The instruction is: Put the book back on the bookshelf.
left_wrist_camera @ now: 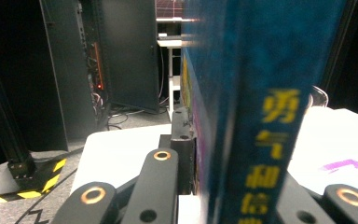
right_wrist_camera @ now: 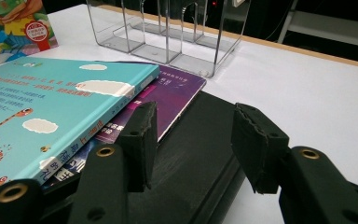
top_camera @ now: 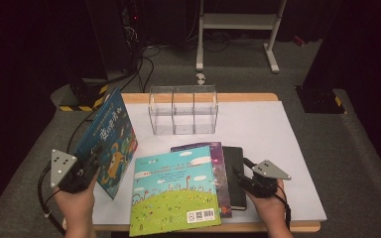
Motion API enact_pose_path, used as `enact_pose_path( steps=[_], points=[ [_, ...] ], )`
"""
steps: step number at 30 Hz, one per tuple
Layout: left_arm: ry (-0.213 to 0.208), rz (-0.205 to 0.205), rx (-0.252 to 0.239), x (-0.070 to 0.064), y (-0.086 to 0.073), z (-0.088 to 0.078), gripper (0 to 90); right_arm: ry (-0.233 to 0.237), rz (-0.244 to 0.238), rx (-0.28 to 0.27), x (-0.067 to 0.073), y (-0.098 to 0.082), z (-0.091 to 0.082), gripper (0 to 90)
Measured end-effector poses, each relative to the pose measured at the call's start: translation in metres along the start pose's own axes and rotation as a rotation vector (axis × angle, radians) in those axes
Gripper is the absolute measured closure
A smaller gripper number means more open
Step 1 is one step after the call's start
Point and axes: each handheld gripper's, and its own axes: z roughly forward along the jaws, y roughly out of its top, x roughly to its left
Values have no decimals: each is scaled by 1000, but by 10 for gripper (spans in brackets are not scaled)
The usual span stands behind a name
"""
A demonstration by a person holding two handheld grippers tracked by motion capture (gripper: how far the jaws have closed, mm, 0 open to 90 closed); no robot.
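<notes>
Two tools are seen at the tabletop (top_camera: 287,129): the left tool (top_camera: 92,166) is clamped on the dark blue book (top_camera: 110,144), which is held tilted on edge at the left side. The right tool (right_wrist_camera: 191,140) is held half-open over the black notebook (right_wrist_camera: 191,163), nothing gripped.

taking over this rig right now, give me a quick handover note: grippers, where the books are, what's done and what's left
Left gripper: shut on the dark blue book, held up on edge at the table's left side.
Right gripper: jaws open, nothing between them, resting over the black notebook.
Clear three-slot holder: stands at the back of the table, all slots empty.
Light blue book lies on the purple book, with the black notebook beside them.
Done: one book picked up.
Left, probably: slot the dark blue book into the holder, then the other three.
</notes>
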Motion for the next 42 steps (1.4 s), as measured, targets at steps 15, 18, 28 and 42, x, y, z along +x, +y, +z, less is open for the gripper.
enact_pose_path(
  steps=[15, 18, 28, 42],
  points=[
    [-34, 23, 50, 5, -11, 7, 726, 8, 1, 9, 2, -2, 2, 505],
    [-33, 19, 53, 7, -11, 6, 769, 10, 2, 10, 2, -2, 2, 505],
    [1, -19, 11, 11, -12, 6, 812, 12, 11, 12, 0, -3, 2, 504],
    [-7, -35, 11, 12, -2, 19, 830, 20, -22, 23, -11, -2, -2, 507]
  ],
)
